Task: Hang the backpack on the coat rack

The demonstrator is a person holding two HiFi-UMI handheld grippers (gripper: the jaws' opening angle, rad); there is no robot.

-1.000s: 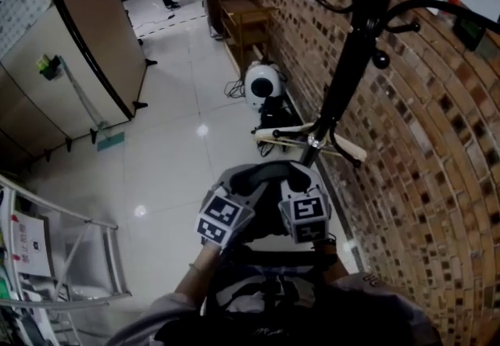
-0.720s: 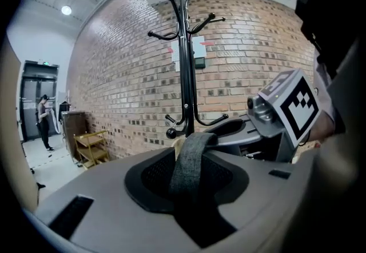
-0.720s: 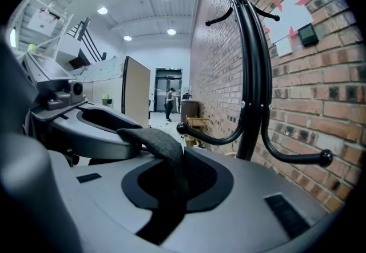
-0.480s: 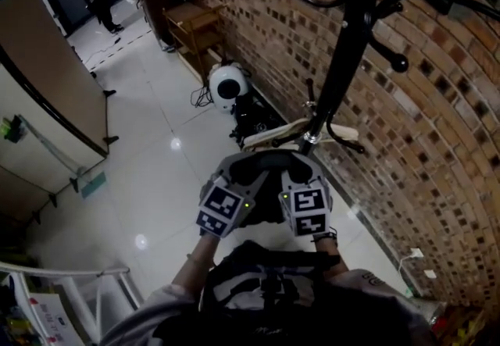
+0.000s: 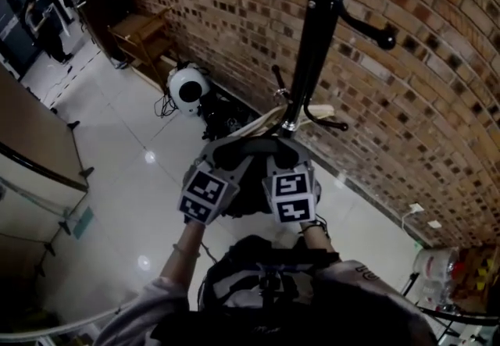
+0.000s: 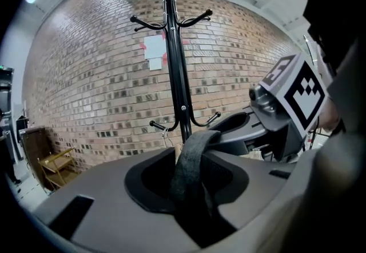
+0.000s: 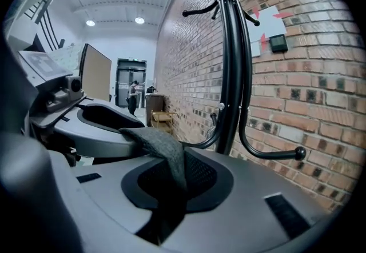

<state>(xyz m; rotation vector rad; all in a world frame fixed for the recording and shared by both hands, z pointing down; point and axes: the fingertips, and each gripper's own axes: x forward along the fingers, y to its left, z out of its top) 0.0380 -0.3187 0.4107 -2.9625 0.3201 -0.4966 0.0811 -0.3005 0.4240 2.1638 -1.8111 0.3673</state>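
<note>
The black coat rack (image 5: pixel 311 48) stands against the brick wall, its curved hooks spreading above and a low hook (image 7: pixel 297 153) ending in a ball. My left gripper (image 5: pixel 224 157) and right gripper (image 5: pixel 283 155) sit side by side just in front of the pole. Each is shut on the backpack's grey strap (image 6: pixel 191 157), which arches over from one gripper to the other (image 7: pixel 163 149). The dark backpack (image 5: pixel 266 286) hangs below them, close to the person's body and mostly hidden. In the left gripper view the pole (image 6: pixel 177 75) rises straight ahead.
A round white device (image 5: pixel 187 87) with cables lies on the tiled floor by the wall, a wooden shelf (image 5: pixel 144 32) beyond it. A pale hanger (image 5: pixel 262 124) rests near the rack's lower hooks. A brown partition (image 5: pixel 31 149) stands left. A person (image 7: pixel 133 95) stands far down the hall.
Both grippers, still holding the strap, have swung round toward the brick wall and come closer to the rack's pole, rising slightly. The hallway has slid off to the left.
</note>
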